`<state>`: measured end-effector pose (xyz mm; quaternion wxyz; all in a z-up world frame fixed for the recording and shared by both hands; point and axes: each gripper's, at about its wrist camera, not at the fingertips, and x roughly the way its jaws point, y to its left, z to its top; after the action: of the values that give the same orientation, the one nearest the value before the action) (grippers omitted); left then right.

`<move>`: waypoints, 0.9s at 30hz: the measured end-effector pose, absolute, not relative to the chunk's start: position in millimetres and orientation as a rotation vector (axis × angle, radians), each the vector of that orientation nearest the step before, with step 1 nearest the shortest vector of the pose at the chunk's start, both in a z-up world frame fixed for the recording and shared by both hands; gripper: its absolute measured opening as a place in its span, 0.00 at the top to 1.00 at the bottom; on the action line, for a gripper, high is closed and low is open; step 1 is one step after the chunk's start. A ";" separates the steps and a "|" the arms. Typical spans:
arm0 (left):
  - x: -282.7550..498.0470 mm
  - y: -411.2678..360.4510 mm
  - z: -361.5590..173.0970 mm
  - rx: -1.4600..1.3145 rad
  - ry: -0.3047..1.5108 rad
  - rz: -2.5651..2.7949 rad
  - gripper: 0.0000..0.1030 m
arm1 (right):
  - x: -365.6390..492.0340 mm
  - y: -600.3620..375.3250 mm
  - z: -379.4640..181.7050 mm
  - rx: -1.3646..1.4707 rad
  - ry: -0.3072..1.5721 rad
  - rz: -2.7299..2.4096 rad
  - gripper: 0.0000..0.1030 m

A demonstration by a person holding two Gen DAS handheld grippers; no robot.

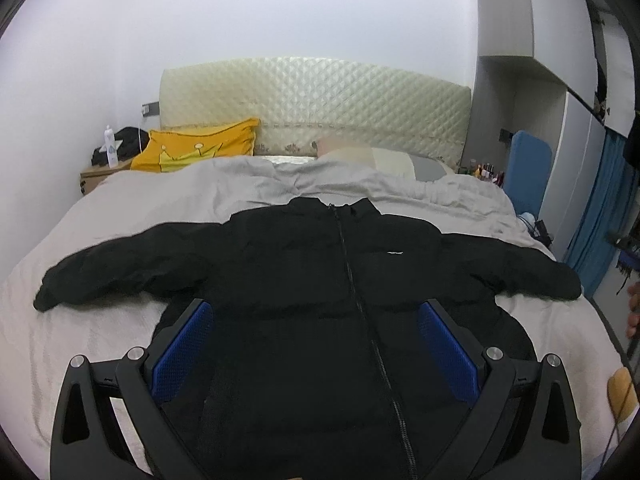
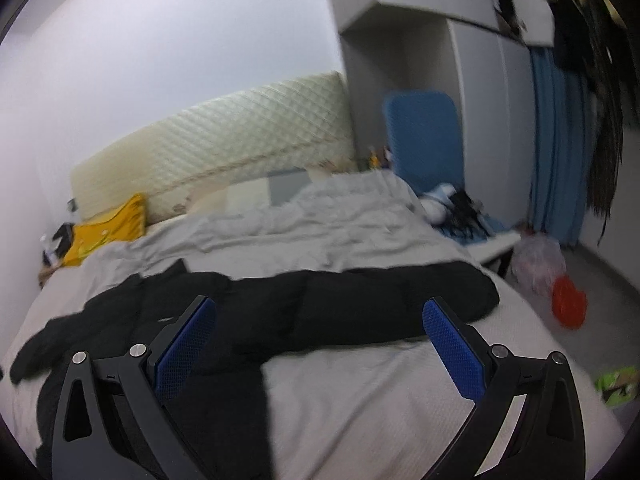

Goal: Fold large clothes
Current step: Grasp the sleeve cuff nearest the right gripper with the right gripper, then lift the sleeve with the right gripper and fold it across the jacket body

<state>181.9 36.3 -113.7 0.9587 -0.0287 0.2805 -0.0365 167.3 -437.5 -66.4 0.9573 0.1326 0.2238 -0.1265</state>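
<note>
A black zip-up puffer jacket (image 1: 328,280) lies front up and spread flat on the bed, both sleeves stretched out sideways. My left gripper (image 1: 316,312) is open and empty, hovering above the jacket's lower body near the hem. My right gripper (image 2: 320,312) is open and empty, above the jacket's right side, with the right sleeve (image 2: 380,300) lying across the view just beyond its fingertips. The jacket body also shows in the right wrist view (image 2: 160,360) at lower left.
The bed has a grey-beige cover (image 1: 100,344), a rumpled grey duvet (image 1: 240,184), a yellow pillow (image 1: 192,148) and a quilted headboard (image 1: 312,96). A nightstand (image 1: 96,176) stands at left. A blue chair (image 2: 424,140), bags and an orange object (image 2: 568,304) lie right of the bed.
</note>
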 end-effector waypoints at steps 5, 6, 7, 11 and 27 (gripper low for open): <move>197.2 40.9 -126.2 -0.123 0.568 -0.062 0.00 | 200.8 -521.6 -129.1 0.491 0.511 -0.262 0.27; 200.0 40.5 -128.7 -0.127 0.568 -0.057 0.00 | 206.0 -535.2 -139.6 0.535 0.518 -0.261 0.27; 203.9 40.1 -132.7 -0.130 0.570 -0.051 0.00 | 212.0 -550.1 -151.8 0.585 0.528 -0.261 0.28; 221.6 39.0 -149.8 -0.138 0.600 -0.029 0.00 | 230.7 -599.7 -200.9 0.785 0.550 -0.318 0.28; 266.5 40.6 -194.7 -0.117 0.650 0.045 0.00 | 281.1 -688.6 -271.4 0.953 0.362 -0.472 0.45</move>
<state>266.5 40.6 -194.7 0.9457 -0.0575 0.3193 0.0221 281.1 -688.6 -271.4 0.8463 0.4520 0.1716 -0.2236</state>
